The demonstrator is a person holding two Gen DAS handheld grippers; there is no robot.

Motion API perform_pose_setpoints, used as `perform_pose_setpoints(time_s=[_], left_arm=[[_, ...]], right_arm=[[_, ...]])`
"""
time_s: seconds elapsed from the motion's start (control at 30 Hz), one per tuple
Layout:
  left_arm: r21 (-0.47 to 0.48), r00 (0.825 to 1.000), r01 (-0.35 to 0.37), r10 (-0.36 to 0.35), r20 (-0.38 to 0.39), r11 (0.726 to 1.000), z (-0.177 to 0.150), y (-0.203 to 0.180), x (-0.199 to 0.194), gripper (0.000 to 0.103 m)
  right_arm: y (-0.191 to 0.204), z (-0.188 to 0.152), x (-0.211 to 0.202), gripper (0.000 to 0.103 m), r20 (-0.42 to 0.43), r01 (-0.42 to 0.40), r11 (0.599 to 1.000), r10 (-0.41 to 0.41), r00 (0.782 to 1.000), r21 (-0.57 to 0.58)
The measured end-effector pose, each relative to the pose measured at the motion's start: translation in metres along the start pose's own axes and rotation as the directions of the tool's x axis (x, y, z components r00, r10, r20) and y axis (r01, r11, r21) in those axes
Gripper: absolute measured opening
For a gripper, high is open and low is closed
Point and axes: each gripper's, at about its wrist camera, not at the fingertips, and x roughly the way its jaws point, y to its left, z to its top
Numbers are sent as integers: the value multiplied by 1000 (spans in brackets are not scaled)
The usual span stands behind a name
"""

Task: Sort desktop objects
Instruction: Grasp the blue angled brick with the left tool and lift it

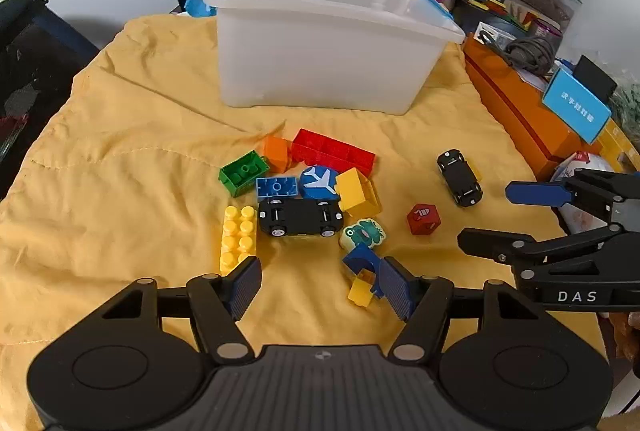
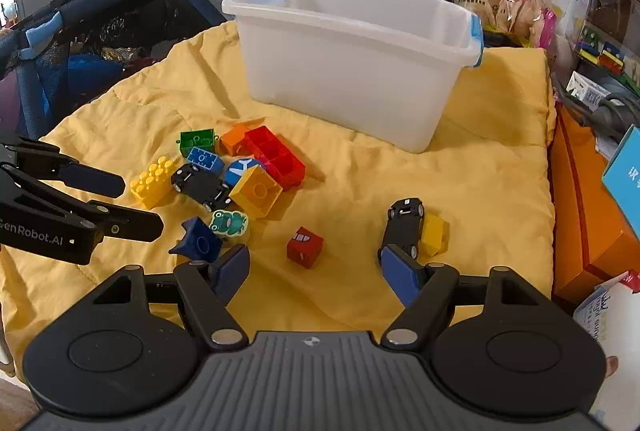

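Left wrist view: toys lie loose on the yellow cloth [image 1: 120,151], none seen in the white bin [image 1: 320,43] behind them. Main heap holds a red brick [image 1: 332,151], green brick [image 1: 243,173], yellow studded brick [image 1: 238,237] and a black car [image 1: 300,217] on its roof. Red cube [image 1: 423,218] sits apart to the right; second black car [image 1: 459,177] farther right, just beside a small yellow block [image 2: 434,233].

Left gripper [image 1: 320,285] spread wide, nothing held, low over the near edge of the heap. Right gripper [image 2: 316,271] likewise spread and empty, the red cube ahead between its fingers.

My judgement: sorting has barely begun. For the right, centre on the cube, square the pads to two flat faces, close, lift clear before heading to the bin. I'd keep the left back; the two tools are near each other.
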Motion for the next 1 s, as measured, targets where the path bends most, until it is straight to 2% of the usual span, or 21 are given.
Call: perform_pose_setpoints(time_s=[0.13, 0.2, 0.3, 0.4, 0.57, 0.6, 0.63, 0.67, 0.73, 0.77, 0.8, 0.9, 1.0], left_arm=[[105, 999, -33, 33, 4, 994, -1, -14, 0, 68], [138, 1000, -27, 27, 2, 990, -4, -19, 1, 68], [141, 1000, -8, 11, -23, 990, -7, -21, 6, 68], [127, 999, 24, -21, -26, 992, -7, -23, 7, 67], [191, 996, 47, -61, 69, 980, 7, -37, 4, 67], [208, 998, 28, -40, 56, 978, 9, -40, 9, 65], [213, 1000, 8, -14, 26, 977, 11, -42, 16, 57], [206, 1000, 6, -5, -2, 978, 11, -41, 21, 53], [168, 999, 41, -35, -39, 985, 7, -34, 26, 51], [153, 997, 56, -48, -52, 987, 5, -31, 29, 43], [146, 997, 66, -58, -56, 987, 4, -30, 33, 40], [155, 996, 94, -91, -28, 983, 5, -31, 34, 39], [230, 993, 112, -117, 8, 967, 6, -44, 26, 39]], right_arm=[[4, -4, 3, 73, -19, -28, 1000, 28, 999, -1], [9, -6, 5, 55, -29, -70, 997, 69, 997, -36], [19, -11, 11, 54, -66, -87, 994, 83, 994, -61], [23, -15, 16, 46, -98, -82, 994, 75, 992, -66], [9, -15, 20, 46, -112, -35, 999, 34, 993, -7], [7, -16, 20, 46, -114, -31, 1000, 31, 993, 1], [6, -16, 20, 46, -116, -30, 1000, 31, 993, 9], [4, -17, 19, 47, -115, -30, 999, 32, 993, 17], [4, -19, 18, 48, -110, -24, 999, 27, 994, 27], [3, -20, 18, 48, -109, -22, 999, 24, 994, 28], [3, -21, 18, 48, -111, -19, 999, 22, 994, 29], [1, -23, 18, 48, -118, -9, 999, 13, 993, 41], [1, -24, 18, 48, -121, 2, 999, 4, 993, 46]])
